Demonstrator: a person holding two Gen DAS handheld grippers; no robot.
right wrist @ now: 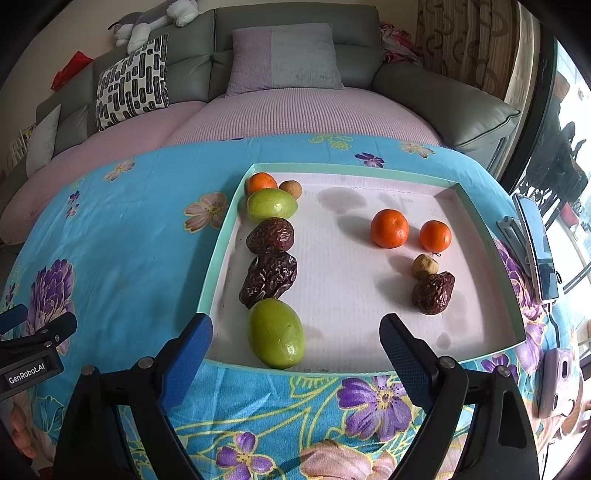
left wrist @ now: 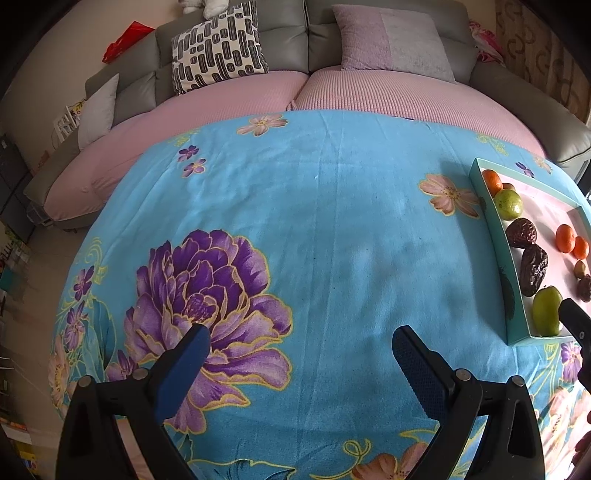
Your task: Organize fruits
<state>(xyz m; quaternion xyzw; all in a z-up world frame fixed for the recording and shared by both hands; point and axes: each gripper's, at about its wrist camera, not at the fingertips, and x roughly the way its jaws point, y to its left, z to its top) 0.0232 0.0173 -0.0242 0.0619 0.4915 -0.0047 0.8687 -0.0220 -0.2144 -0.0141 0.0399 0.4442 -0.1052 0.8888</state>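
A shallow teal-rimmed tray (right wrist: 218, 258) with a white floor lies on the blue floral cloth. Along its left wall stand a tangerine (right wrist: 260, 182), a small tan fruit (right wrist: 290, 189), a green fruit (right wrist: 270, 204), two dark wrinkled dates (right wrist: 270, 236) (right wrist: 269, 277) and a second green fruit (right wrist: 275, 333). On the right lie two tangerines (right wrist: 389, 228) (right wrist: 435, 236), a small tan fruit (right wrist: 424, 266) and a date (right wrist: 433, 292). My right gripper (right wrist: 295, 332) is open at the tray's near edge, the near green fruit between its fingers. My left gripper (left wrist: 301, 341) is open and empty over the bare cloth; the tray (left wrist: 491, 221) is to its right.
A grey sofa (right wrist: 295, 22) with pink seat covers and cushions stands behind the table. A phone (right wrist: 537, 243) on a stand and a small pink camera (right wrist: 557, 380) lie at the table's right edge. The left gripper shows at the left edge of the right wrist view (right wrist: 33, 350).
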